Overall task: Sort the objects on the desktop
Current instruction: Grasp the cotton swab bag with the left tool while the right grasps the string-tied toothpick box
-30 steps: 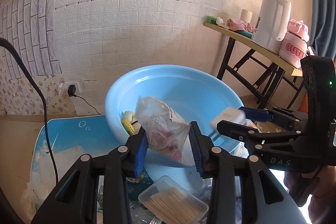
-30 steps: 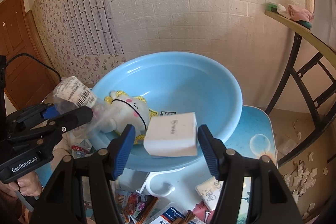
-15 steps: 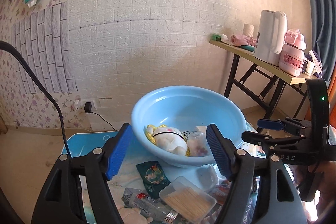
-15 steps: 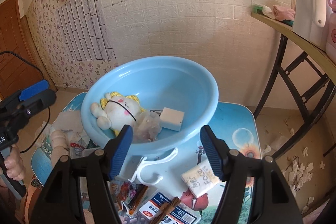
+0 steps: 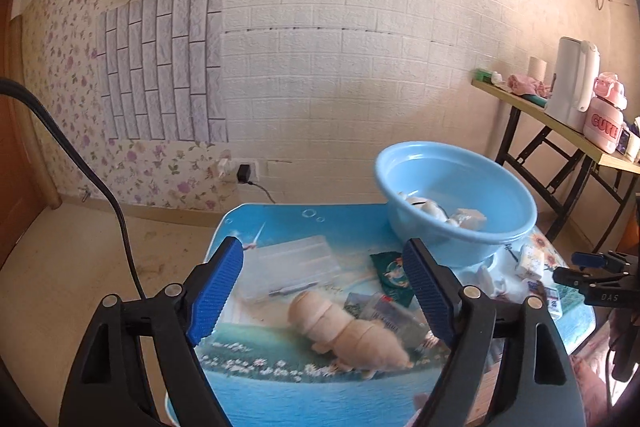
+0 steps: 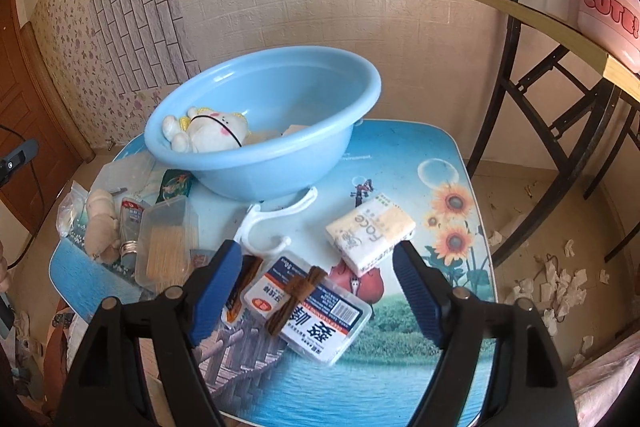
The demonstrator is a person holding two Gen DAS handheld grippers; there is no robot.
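A light blue basin stands at the back of the small printed table. It holds a white plush toy, a clear snack bag and a white block. My left gripper is open and empty above a beige plush toy at the table's left. My right gripper is open and empty above a flat white box with a brown cord bundle on it. A tissue pack lies just beyond.
A white plastic hook, a clear toothpick box, a tube, a green sachet and a clear flat case lie on the table. A side table with a kettle stands at the right. Paper scraps litter the floor.
Both grippers let their loads go into the basin, opened wide and drew back. The left one swung left over the beige plush; the right one came down over the flat white box.
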